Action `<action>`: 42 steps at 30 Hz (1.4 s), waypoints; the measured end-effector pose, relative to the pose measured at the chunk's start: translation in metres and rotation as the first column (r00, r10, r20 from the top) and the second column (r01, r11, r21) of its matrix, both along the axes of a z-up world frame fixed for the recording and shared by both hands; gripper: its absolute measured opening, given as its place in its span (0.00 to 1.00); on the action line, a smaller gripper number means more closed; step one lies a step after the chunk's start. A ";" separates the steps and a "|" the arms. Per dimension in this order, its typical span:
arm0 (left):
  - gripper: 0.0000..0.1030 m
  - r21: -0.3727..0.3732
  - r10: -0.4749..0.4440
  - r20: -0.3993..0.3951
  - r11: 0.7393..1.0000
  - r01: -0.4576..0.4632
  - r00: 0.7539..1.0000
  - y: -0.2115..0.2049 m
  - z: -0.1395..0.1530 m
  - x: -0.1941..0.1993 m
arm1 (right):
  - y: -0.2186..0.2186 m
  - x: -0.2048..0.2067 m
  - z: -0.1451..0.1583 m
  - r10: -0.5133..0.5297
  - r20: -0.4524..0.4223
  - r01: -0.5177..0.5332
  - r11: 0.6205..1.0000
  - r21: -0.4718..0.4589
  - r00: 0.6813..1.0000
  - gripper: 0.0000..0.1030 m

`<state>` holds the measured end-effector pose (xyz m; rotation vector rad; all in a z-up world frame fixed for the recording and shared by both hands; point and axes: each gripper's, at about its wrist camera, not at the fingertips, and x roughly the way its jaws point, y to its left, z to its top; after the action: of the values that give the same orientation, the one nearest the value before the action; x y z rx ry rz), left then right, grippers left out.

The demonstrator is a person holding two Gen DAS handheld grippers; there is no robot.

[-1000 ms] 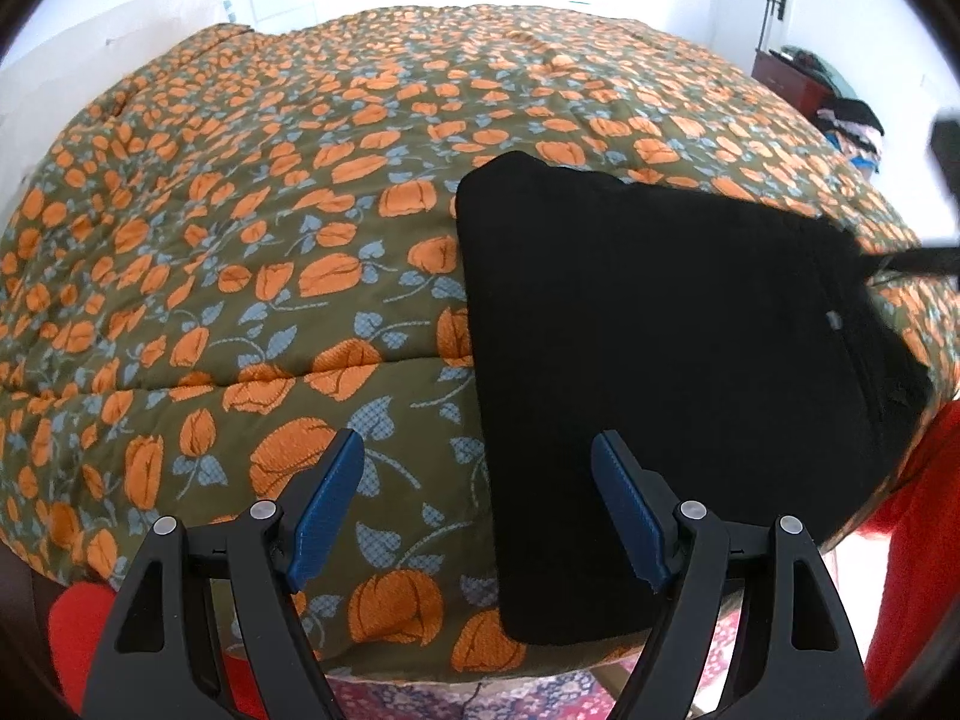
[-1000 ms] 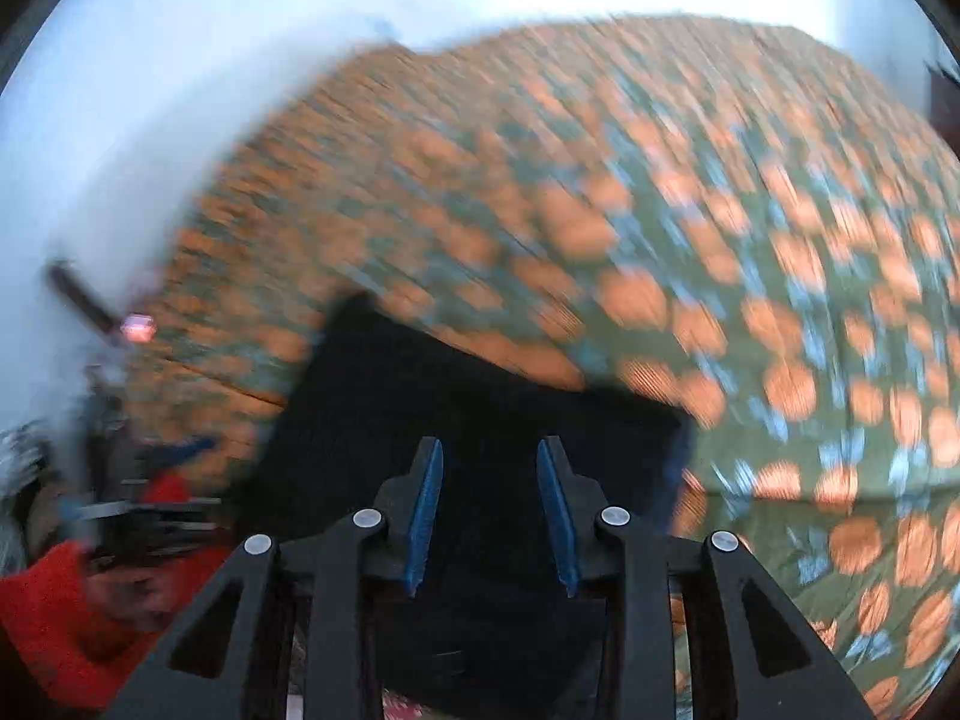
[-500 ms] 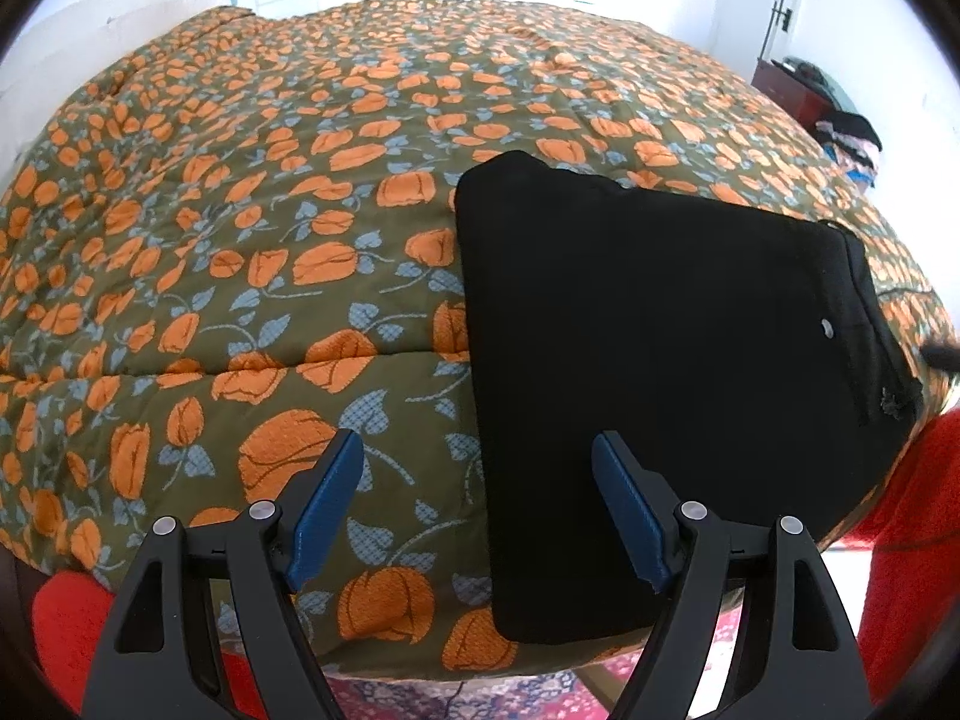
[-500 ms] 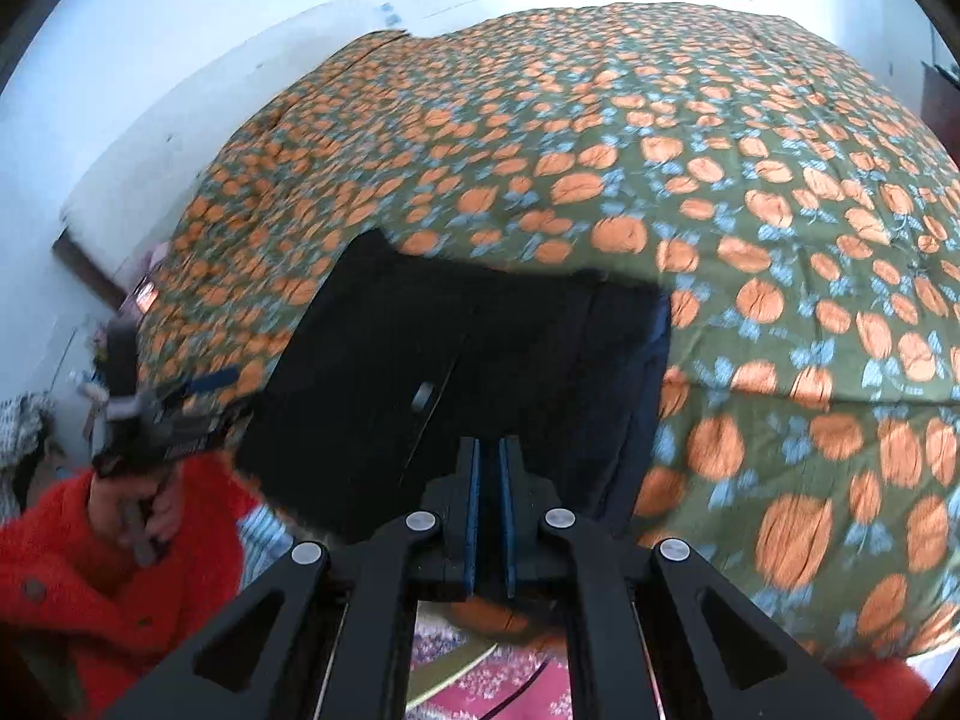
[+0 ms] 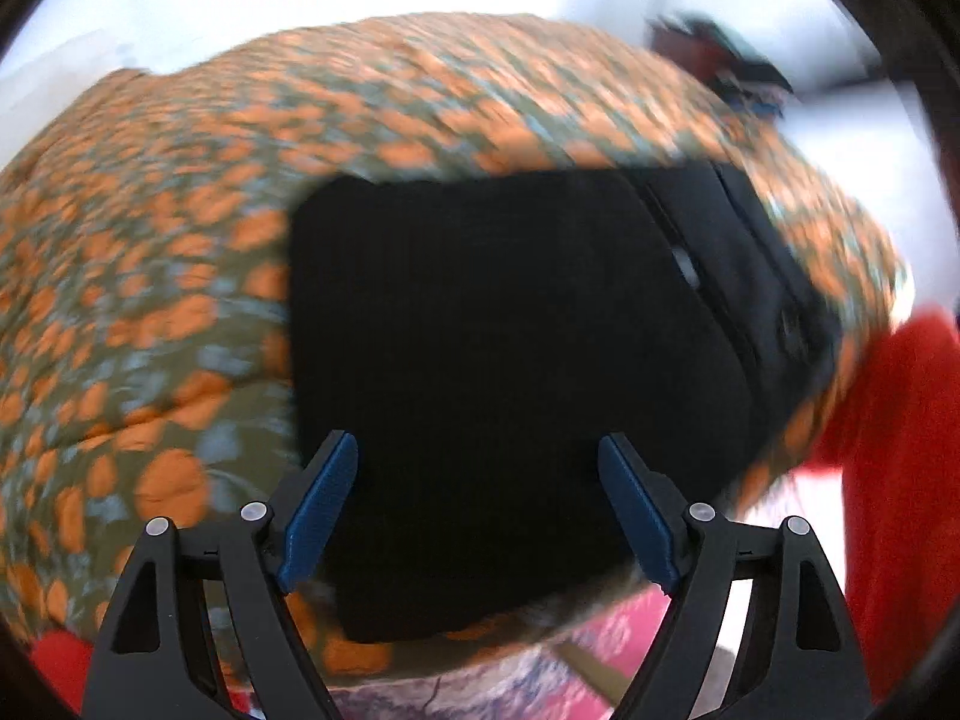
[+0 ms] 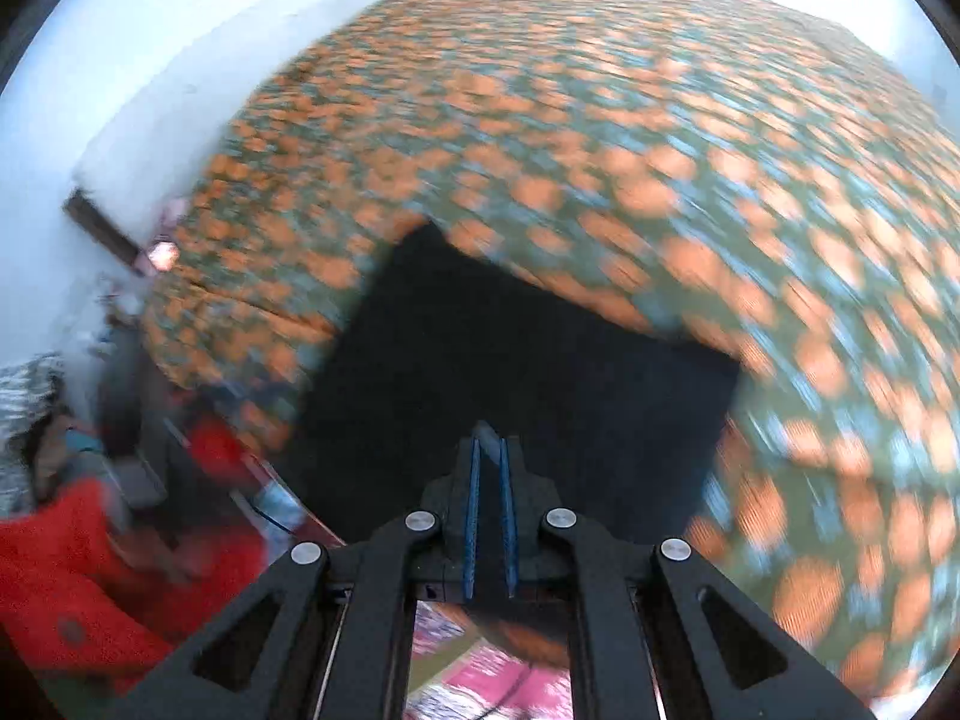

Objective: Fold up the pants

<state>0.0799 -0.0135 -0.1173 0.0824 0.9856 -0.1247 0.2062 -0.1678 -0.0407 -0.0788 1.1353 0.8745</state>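
The black pants (image 5: 510,360) lie folded into a flat rectangle on the near edge of the bed, waistband with a button at the right. They also show in the right wrist view (image 6: 540,384). My left gripper (image 5: 478,456) is open and empty, its blue pads above the near edge of the pants. My right gripper (image 6: 489,444) is shut with nothing between its pads, held above the near side of the pants. Both views are motion-blurred.
The bed is covered by an olive quilt with orange flowers (image 5: 150,252), also seen in the right wrist view (image 6: 720,180). The person's red sleeve (image 5: 900,480) is at the right. A pink patterned rug (image 6: 480,678) lies below the bed edge. Furniture (image 5: 720,54) stands far right.
My left gripper has swung right, so the pants now lie between its fingers. My right gripper closed from partly open to shut and moved closer over the pants.
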 end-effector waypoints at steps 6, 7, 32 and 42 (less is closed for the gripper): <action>0.83 0.009 -0.014 0.006 1.000 0.014 1.000 -0.001 -0.006 0.000 | 0.138 0.056 -0.027 0.197 -0.198 -0.207 0.978 -0.029 0.960 0.33; 0.83 0.006 -0.015 0.007 1.000 0.015 1.000 0.000 -0.006 -0.001 | 0.160 0.062 -0.042 0.215 -0.243 -0.235 0.971 -0.053 0.946 0.33; 0.92 -0.053 0.004 -0.003 0.999 -0.004 1.000 0.013 0.000 -0.002 | -0.038 0.015 -0.094 -0.087 -0.201 0.103 0.992 0.070 0.976 0.33; 0.92 -0.254 0.289 -0.044 0.922 -0.291 0.956 0.095 0.009 0.003 | -0.122 -0.033 -0.107 -0.247 -0.243 0.300 0.930 0.213 0.938 0.30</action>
<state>0.0824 0.0818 -0.1082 -0.3043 0.9689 0.0202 0.1728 -0.2902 -0.1477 0.3810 1.1918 0.7771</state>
